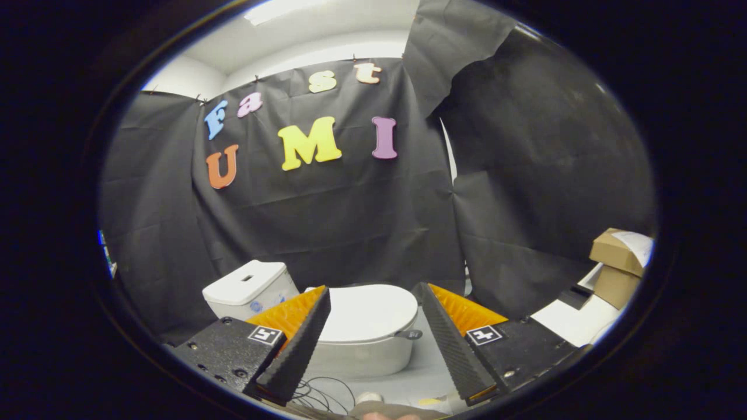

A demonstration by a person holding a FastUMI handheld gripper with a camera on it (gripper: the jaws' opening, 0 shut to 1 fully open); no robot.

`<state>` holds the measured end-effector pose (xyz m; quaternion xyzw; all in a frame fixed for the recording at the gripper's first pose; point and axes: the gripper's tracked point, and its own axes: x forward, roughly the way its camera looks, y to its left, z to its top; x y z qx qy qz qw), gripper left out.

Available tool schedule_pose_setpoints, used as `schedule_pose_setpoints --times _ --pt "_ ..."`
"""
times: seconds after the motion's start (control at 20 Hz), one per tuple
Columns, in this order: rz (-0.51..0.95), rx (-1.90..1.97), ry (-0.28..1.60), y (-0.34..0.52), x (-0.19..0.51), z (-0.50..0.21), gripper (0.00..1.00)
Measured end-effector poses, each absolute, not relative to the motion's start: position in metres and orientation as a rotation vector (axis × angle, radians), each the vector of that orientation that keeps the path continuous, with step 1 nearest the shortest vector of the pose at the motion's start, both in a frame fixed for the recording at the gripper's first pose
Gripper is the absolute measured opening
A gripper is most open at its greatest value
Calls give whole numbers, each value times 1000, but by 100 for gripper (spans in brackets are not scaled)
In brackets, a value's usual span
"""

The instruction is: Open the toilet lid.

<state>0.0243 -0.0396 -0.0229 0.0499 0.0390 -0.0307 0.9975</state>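
A white toilet stands on the floor ahead of me, its flat lid [369, 310] lying down on the bowl [362, 357]. A small dark handle [411, 335] sticks out from the lid's rim on the side nearest the right finger. The white tank [250, 288] sits behind the left finger. My gripper [373, 341] hovers above and short of the toilet, open, and the lid shows in the gap between the two fingers. Nothing is held.
Black cloth walls close in behind and to the right of the toilet. Brown cardboard boxes [615, 265] are stacked at the right on a white surface [575, 321]. Thin cables [324, 394] lie on the grey floor just below the fingers.
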Motion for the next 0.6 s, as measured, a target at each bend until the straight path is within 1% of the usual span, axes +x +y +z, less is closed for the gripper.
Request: schedule_pose_setpoints --times 0.3,0.6 --pt "-67 90 183 -55 61 -54 99" --pt "-29 165 358 -63 101 -114 99"
